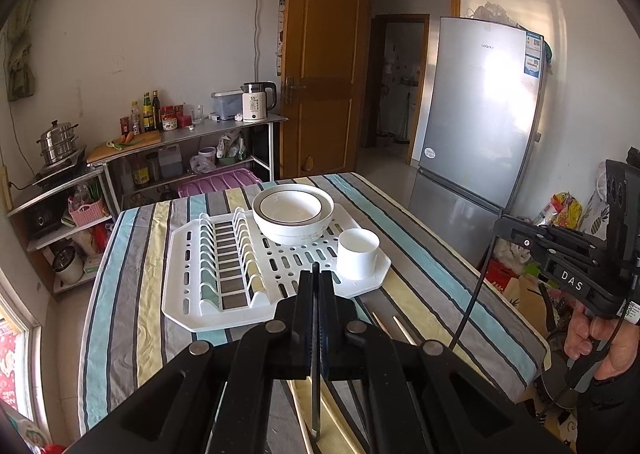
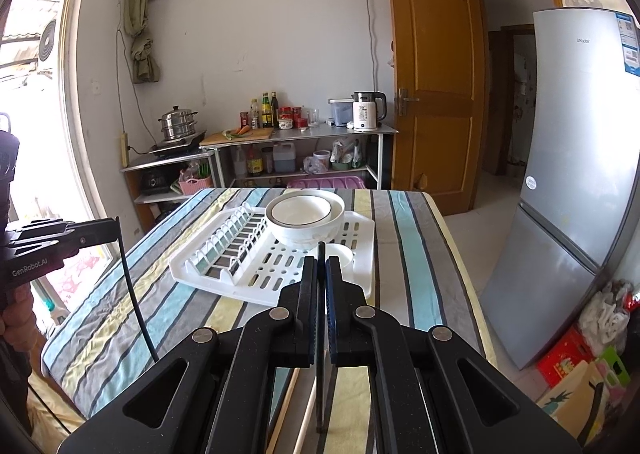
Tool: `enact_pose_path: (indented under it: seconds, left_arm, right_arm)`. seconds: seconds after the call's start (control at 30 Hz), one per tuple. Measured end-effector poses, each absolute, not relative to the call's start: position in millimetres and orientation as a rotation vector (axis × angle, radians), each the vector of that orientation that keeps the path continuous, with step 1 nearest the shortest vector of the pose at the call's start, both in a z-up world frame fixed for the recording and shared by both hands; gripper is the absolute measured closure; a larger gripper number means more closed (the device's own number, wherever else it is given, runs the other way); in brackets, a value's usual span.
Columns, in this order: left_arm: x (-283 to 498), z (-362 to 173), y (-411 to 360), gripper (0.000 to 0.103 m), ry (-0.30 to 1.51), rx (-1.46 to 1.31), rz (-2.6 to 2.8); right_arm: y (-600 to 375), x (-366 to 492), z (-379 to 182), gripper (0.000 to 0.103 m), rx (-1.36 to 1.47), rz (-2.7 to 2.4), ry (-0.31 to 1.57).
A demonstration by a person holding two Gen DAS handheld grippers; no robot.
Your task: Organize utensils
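My left gripper (image 1: pixel 316 274) is shut on a thin black chopstick (image 1: pixel 316 410) held upright. Its tip pokes just above the fingertips and its lower end hangs below them. My right gripper (image 2: pixel 320 260) is shut the same way on a second black chopstick (image 2: pixel 320 394). Both hang above the near part of the striped table (image 1: pixel 132 294), in front of a white dish rack (image 1: pixel 192 238) (image 2: pixel 184 262). The rack holds stacked white bowls (image 1: pixel 294 209) (image 2: pixel 304 213) and a white cup (image 1: pixel 357 254) (image 2: pixel 345 256). Two wooden chopsticks (image 1: pixel 404 330) (image 2: pixel 288 402) lie on the cloth under the grippers.
A silver fridge (image 1: pixel 480 113) stands right of the table, with bags and boxes (image 2: pixel 592 366) on the floor beside it. Behind the table is a metal shelf (image 2: pixel 304 131) with a kettle, bottles and a steamer pot. A person's hand (image 1: pixel 592 338) holds the right gripper.
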State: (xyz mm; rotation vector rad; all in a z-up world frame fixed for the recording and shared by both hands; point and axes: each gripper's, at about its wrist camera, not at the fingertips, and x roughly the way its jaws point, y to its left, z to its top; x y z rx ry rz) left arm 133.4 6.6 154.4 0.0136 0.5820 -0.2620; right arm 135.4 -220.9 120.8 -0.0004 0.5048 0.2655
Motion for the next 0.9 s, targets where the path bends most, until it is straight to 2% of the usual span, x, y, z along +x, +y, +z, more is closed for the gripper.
enact_pose_path:
  seconds: [0.43, 0.73, 0.8, 0.9]
  left_arm:
    - [173.6, 179.7, 0.7, 0.103, 0.569, 0.008, -0.259]
    - [214.8, 142.8, 4.5, 0.103, 0.677, -0.038, -0.283]
    - [230.2, 127.5, 5.7, 0.100, 0.728, -0.054, -0.299]
    - [254.8, 102.8, 5.8, 0.087, 0.801, -0.065, -0.307]
  right_arm:
    - [-216.0, 150.3, 141.4, 0.099, -0.016, 0.272, 0.463]
    - [-213.1, 161.8, 133.2, 0.099, -0.016, 0.280, 0.486]
    - [-212.2, 164.9, 131.8, 0.099, -0.017, 0.285, 0.490]
    - [-210.7, 170.1, 130.4, 0.099, -0.018, 0.289, 0.497]
